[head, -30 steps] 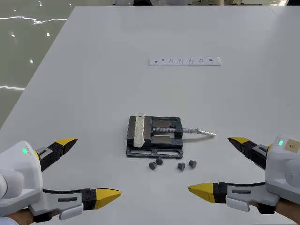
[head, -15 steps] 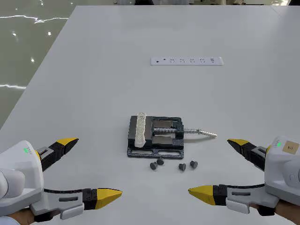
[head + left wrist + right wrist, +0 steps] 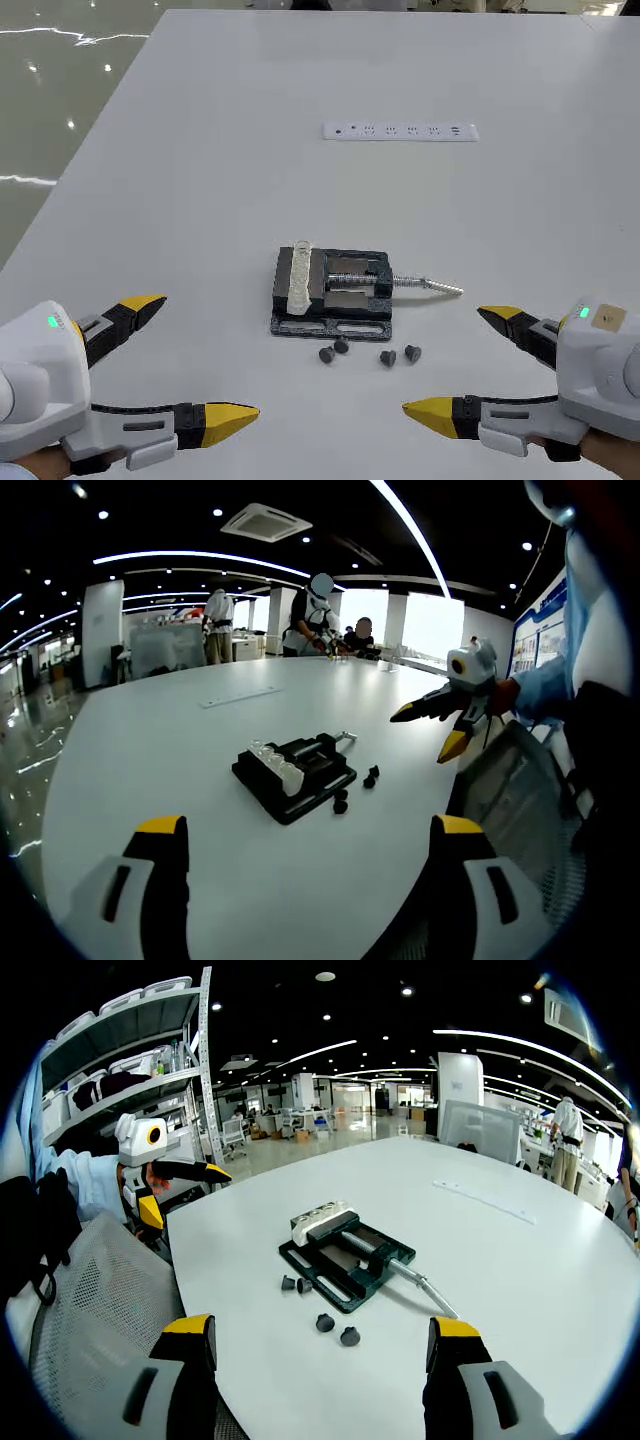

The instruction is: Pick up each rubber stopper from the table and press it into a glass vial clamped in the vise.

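Note:
A small dark vise (image 3: 332, 296) (image 3: 295, 773) (image 3: 346, 1251) sits mid-table with a row of clear glass vials (image 3: 299, 276) (image 3: 276, 764) (image 3: 319, 1217) clamped at its left end. Several dark rubber stoppers (image 3: 334, 350) (image 3: 399, 355) (image 3: 355, 786) (image 3: 332, 1328) (image 3: 295, 1284) lie loose on the table just in front of the vise. My left gripper (image 3: 190, 360) (image 3: 305, 845) hovers open at the near left, well clear of the vise. My right gripper (image 3: 465, 365) (image 3: 320, 1345) hovers open at the near right, a short way from the stoppers. Neither holds anything.
A white power strip (image 3: 400, 131) (image 3: 240, 695) (image 3: 484, 1200) lies on the table far behind the vise. The vise's screw handle (image 3: 428, 285) (image 3: 425, 1288) sticks out to the right. The table edge (image 3: 80, 170) runs along the left, with glossy floor beyond. People stand in the background (image 3: 318, 615).
The right gripper has drifted slightly inward and up toward the stoppers. The view has shifted a little; the vise, stoppers and left gripper stay put.

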The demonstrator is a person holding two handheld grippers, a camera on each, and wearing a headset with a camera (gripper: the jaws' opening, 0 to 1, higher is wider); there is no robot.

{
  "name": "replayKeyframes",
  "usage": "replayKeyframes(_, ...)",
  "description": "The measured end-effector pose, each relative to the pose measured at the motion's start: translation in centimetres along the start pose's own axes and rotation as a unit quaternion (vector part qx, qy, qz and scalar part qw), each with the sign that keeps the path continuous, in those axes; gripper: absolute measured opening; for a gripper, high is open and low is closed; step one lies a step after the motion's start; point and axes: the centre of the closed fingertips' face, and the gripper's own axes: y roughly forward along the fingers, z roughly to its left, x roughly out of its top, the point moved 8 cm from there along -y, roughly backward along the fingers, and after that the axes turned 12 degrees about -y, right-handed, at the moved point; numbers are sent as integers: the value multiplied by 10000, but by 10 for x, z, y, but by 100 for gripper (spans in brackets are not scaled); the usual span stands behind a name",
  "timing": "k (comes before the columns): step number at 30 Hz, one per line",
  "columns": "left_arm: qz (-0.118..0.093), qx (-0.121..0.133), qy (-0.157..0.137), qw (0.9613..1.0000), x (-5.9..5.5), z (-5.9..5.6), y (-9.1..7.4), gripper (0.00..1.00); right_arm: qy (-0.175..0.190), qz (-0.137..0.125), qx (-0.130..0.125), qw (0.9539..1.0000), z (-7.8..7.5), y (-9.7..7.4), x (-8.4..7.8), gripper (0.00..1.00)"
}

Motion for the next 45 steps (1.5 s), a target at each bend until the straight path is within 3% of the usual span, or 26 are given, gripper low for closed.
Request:
replayKeyframes(5,9,-16,-8,10000,-1,0,1,99,-99,144,45,9998,-2,7,-5,72)
replayKeyframes(20,-8,-13,-39,10000,-3,1,4,99,-352,510,67,9981,-7,24,-16,46)
replayKeyframes(35,-24,-7,-84,10000,-3,-1,5,99,-374,694,-54,9969,-12,36,-26,27)
replayKeyframes(45,-62,1,-143,9999,-2,1,4,99,-385,802,-31,9960,-10,46,-35,23)
